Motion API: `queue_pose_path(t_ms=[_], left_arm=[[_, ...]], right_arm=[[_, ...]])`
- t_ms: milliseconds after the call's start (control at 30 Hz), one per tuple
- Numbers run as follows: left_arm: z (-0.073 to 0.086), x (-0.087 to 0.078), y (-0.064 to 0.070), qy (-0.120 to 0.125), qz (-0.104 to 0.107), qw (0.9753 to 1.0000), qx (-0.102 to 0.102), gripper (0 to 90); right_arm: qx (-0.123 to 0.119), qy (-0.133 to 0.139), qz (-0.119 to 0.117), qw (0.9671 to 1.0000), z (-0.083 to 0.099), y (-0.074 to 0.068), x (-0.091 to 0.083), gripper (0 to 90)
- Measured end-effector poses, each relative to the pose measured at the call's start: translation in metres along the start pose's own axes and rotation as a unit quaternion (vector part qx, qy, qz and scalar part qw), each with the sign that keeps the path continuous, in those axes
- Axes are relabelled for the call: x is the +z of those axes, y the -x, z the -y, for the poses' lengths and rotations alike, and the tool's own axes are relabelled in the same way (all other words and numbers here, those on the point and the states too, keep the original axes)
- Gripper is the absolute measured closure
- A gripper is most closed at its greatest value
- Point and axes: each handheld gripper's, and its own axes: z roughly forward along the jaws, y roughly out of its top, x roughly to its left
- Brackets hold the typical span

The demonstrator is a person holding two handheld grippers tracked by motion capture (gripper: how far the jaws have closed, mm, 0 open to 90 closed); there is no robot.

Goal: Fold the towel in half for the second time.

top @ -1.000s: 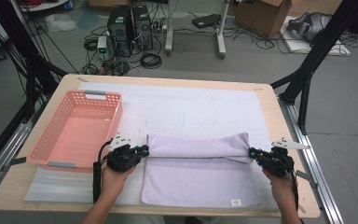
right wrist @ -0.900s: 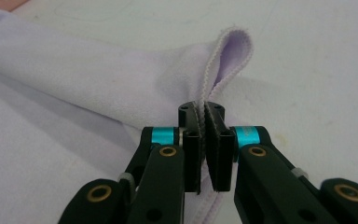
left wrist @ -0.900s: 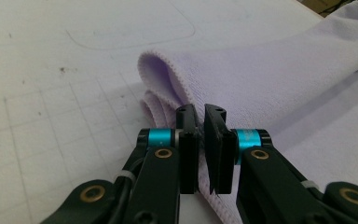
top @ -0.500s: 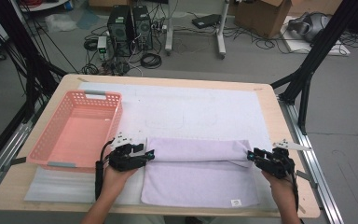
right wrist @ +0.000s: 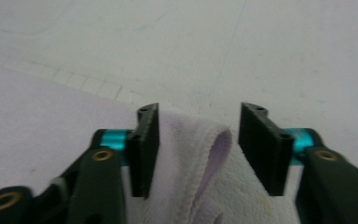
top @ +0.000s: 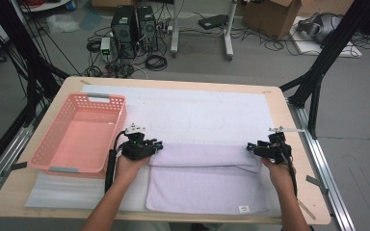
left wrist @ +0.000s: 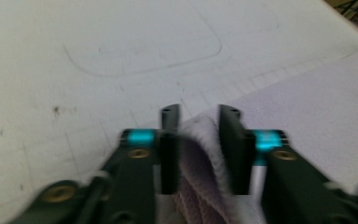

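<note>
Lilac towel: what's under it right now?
The lilac towel lies on a white mat over the wooden table. Its folded-over top layer hides whatever lies between the layers.

This is a lab or a robotics workspace, not a home. A wooden table [top: 289,144] stands on a grey floor inside a frame of black metal struts [top: 327,53]. Behind the table there are two black computer towers [top: 135,24], many loose cables [top: 156,61], a cardboard box [top: 270,17] and the legs of a white stand [top: 229,33].
</note>
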Motion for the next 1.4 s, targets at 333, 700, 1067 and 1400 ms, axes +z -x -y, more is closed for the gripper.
queue_pose_path(t_ms=[333,700,1067,1400], left_arm=[[0.003,-0.025,0.013,0.051,0.024,0.9983,0.019,84.1],[0.028,-0.059,0.028,0.077,0.059,0.9943,0.045,83.4],[0.053,-0.078,0.039,0.059,0.065,0.9931,0.078,83.4],[0.054,-0.094,0.031,0.079,0.083,0.9918,0.056,47.8]], right_arm=[[-0.045,0.052,0.009,0.9976,0.013,-0.007,-0.023,85.4],[-0.066,0.134,-0.018,0.9887,0.047,-0.024,-0.071,84.6],[-0.099,0.132,-0.031,0.9858,0.085,-0.037,-0.098,85.5],[-0.12,0.091,-0.056,0.987,0.11,-0.04,-0.108,74.0]])
